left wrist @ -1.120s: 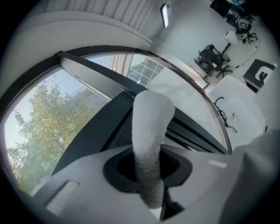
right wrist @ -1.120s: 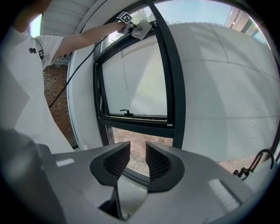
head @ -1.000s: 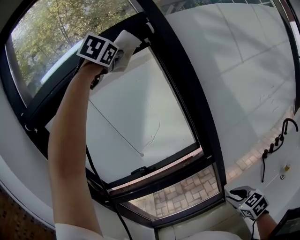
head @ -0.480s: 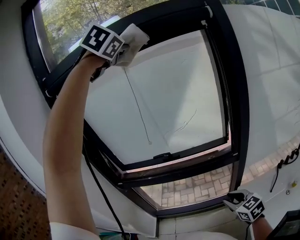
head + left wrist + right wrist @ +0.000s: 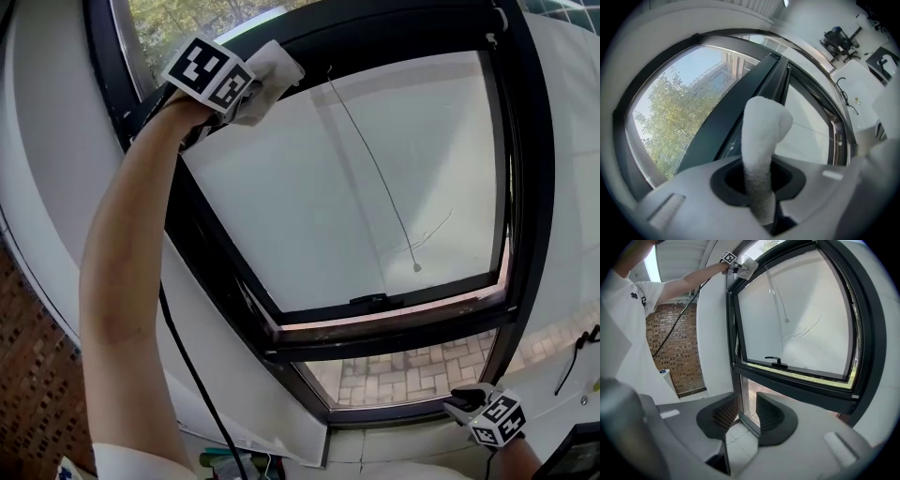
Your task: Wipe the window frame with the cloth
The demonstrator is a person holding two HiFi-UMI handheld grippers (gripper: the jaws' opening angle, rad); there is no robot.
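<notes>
My left gripper (image 5: 242, 92) is raised to the upper left of the black window frame (image 5: 525, 206). It is shut on a white cloth (image 5: 274, 67). The cloth presses against the frame's top bar, left of the hanging cord. In the left gripper view the cloth (image 5: 761, 136) stands up from between the jaws of the left gripper (image 5: 759, 180), against the dark frame bar (image 5: 736, 108). My right gripper (image 5: 466, 397) hangs low at the bottom right, below the window. In the right gripper view the right gripper (image 5: 745, 416) is open with nothing between its jaws.
A thin cord with a bead (image 5: 416, 267) hangs across the pane. A black handle (image 5: 371, 301) sits on the sash's lower bar. A black cable (image 5: 192, 366) runs down from the raised arm. A brick wall (image 5: 33, 375) lies lower left, and paving (image 5: 412, 370) shows through the lower pane.
The cloth in my left gripper has slid left along the top bar, from right of the hanging cord to left of it. The head view has swung left. The right gripper stays low.
</notes>
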